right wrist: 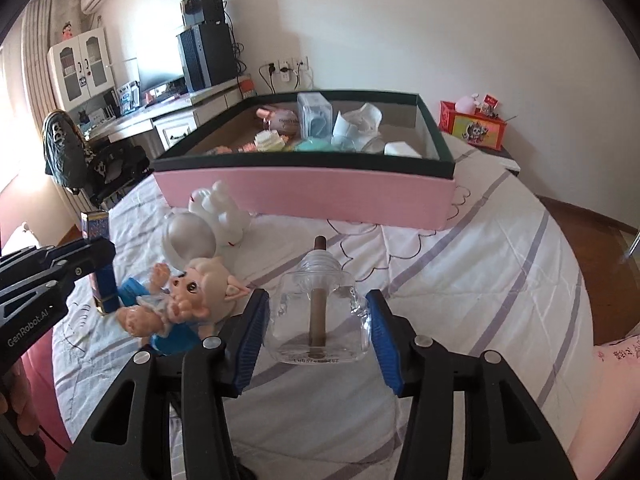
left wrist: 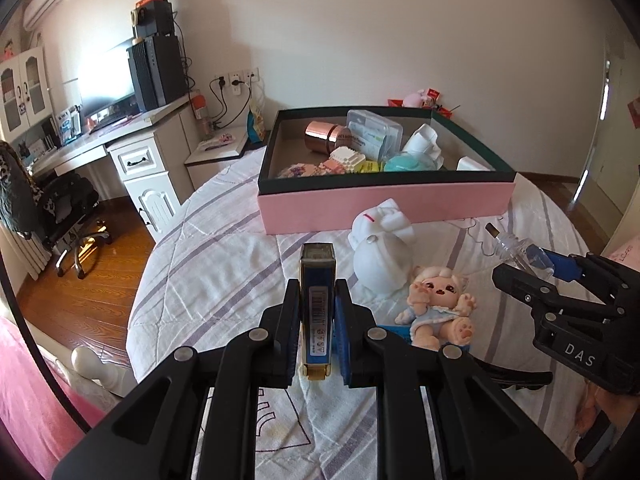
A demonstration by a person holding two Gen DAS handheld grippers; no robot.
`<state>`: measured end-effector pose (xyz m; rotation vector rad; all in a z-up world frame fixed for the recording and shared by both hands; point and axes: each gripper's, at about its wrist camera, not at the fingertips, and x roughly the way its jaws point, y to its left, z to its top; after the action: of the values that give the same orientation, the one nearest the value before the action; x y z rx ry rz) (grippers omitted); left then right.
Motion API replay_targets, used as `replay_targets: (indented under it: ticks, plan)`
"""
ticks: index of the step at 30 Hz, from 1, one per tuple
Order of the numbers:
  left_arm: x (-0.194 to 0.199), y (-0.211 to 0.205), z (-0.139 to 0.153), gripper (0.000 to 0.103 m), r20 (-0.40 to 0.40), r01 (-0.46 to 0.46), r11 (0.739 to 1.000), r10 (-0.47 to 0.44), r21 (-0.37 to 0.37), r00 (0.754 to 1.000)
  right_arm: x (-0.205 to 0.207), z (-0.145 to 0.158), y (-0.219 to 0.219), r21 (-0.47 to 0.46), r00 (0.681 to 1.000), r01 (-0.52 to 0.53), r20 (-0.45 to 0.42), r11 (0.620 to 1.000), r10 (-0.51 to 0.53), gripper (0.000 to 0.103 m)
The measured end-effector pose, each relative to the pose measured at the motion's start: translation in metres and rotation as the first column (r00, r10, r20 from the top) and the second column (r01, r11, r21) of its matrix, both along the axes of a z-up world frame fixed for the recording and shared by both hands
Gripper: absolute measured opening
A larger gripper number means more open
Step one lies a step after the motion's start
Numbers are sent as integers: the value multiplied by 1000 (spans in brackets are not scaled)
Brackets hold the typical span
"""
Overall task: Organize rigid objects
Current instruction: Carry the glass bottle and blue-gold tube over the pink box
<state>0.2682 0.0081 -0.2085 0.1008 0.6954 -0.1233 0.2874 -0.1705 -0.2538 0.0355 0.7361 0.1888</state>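
Both grippers tilt downward, left point(left wrist: 317, 312) clamping blue box point(left wrist: 317, 300), right point(right wrist: 316, 320) gripping clear bottle point(right wrist: 320, 312).

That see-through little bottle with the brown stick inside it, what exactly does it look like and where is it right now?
The clear bottle looks like glass or hard plastic: squat, rounded-square, with a ribbed neck and no cap. A brown wick-like stick runs from its base out past the neck. It seems nearly empty, with small print along its bottom edge. The right gripper holds it by its sides between blue pads, lifted over the striped bedspread, neck pointing toward the pink box. Nothing else touches it.
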Motion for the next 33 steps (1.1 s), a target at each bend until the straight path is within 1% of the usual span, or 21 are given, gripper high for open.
replay_targets:
  ticks: [4, 8, 12, 14, 18, 23, 25, 29, 33]
  plan:
    - [-24, -2, 30, 15, 87, 3, 1000, -1, -19, 996, -34, 41, 12, -10, 989, -5, 145, 1000, 6, 51]
    - [-55, -3, 63, 15, 195, -7, 999, 14, -36, 981, -71, 82, 26, -37, 957, -12, 288, 999, 22, 51]
    - [-86, -1, 90, 15, 278, -9, 998, 25, -60, 960, -99, 113, 39, -55, 930, -26, 366, 998, 44, 51]
    - [-99, 0, 100, 15, 306, -14, 998, 33, -62, 952, -110, 123, 44, -58, 917, -28, 397, 998, 48, 51]
    - [-122, 2, 114, 15, 355, -16, 997, 42, -78, 934, -131, 139, 53, -68, 897, -32, 439, 997, 59, 51]
    - [-140, 2, 124, 15, 382, -16, 997, 42, -70, 923, -148, 151, 58, -74, 881, -41, 468, 996, 71, 51]
    - [-144, 1, 126, 15, 385, -21, 998, 42, -59, 922, -152, 154, 60, -81, 878, -41, 473, 996, 75, 51]
    - [-150, 0, 128, 15, 396, -21, 998, 43, -59, 917, -156, 155, 61, -81, 874, -45, 479, 996, 78, 51]
    - [-150, -2, 126, 15, 390, -21, 998, 41, -56, 920, -155, 154, 61, -81, 876, -48, 476, 996, 81, 51]
